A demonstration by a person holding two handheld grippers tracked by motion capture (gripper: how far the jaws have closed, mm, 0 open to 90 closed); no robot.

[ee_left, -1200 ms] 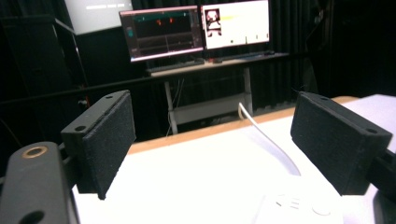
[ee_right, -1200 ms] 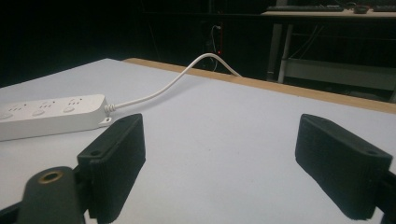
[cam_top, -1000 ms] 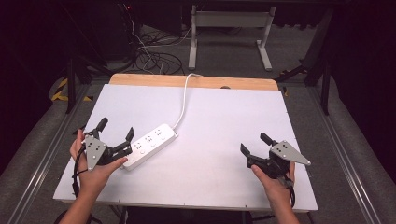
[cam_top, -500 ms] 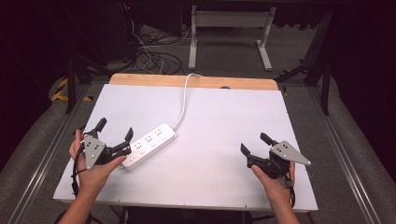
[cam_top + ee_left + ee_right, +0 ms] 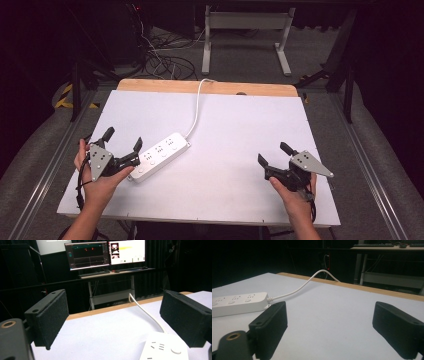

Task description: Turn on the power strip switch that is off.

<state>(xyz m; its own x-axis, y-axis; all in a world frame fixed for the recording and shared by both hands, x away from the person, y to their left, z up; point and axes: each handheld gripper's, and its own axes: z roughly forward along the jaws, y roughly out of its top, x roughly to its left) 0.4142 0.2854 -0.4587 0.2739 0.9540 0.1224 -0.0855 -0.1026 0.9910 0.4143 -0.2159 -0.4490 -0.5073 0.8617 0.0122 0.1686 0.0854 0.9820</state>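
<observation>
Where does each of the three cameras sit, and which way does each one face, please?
High view: above the person's side, looking forward and down on the table; both hands, left gripper and right gripper show.
Left gripper view: on the left gripper, facing across the table toward the monitors; its black jaws stand apart, empty.
Right gripper view: on the right gripper, low over the table; its jaws have just been opening, nothing between them.
Shared: all three show the white power strip and its cord.
</observation>
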